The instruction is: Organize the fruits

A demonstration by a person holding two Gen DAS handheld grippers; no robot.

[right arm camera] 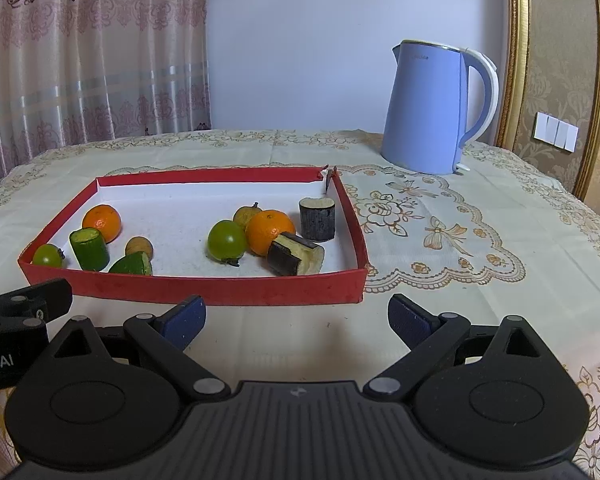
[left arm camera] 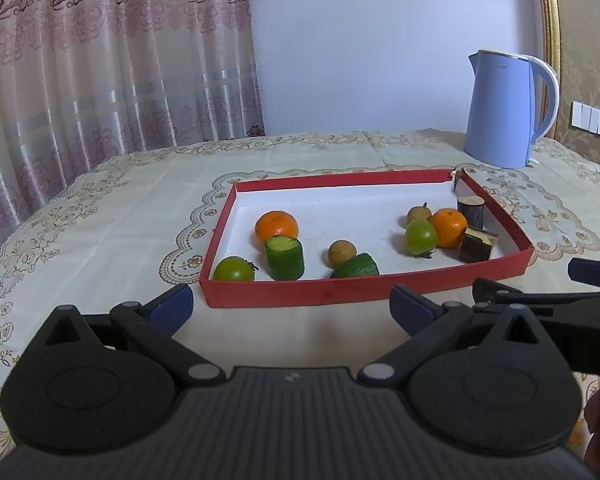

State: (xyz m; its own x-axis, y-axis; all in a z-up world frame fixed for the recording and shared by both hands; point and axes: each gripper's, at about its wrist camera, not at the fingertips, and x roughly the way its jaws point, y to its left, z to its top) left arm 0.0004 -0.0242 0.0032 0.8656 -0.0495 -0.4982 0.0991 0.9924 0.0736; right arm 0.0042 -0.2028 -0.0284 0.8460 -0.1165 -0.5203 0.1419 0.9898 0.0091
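A shallow red tray (left arm camera: 364, 288) (right arm camera: 220, 290) with a white floor holds the produce. On its left lie an orange (left arm camera: 276, 229) (right arm camera: 102, 222), a cucumber piece (left arm camera: 285, 258) (right arm camera: 89, 249), a green tomato (left arm camera: 233, 269) (right arm camera: 47, 255), a longan (left arm camera: 342, 253) (right arm camera: 139, 246) and a cucumber end (left arm camera: 356, 267) (right arm camera: 132, 265). On its right sit a green tomato (left arm camera: 420, 236) (right arm camera: 226, 240), an orange (left arm camera: 449, 227) (right arm camera: 269, 231), a longan (left arm camera: 418, 213) (right arm camera: 247, 215) and two eggplant pieces (left arm camera: 476, 243) (right arm camera: 296, 254). My left gripper (left arm camera: 291, 308) and right gripper (right arm camera: 296, 320) hover open and hold nothing, in front of the tray's near wall.
A blue electric kettle (left arm camera: 500, 110) (right arm camera: 436, 106) stands behind the tray at the back right. An embroidered cream tablecloth (left arm camera: 100, 216) (right arm camera: 440, 220) covers the table. A curtain (left arm camera: 100, 60) hangs at the left and a gold-framed wall panel (right arm camera: 560, 80) at the right.
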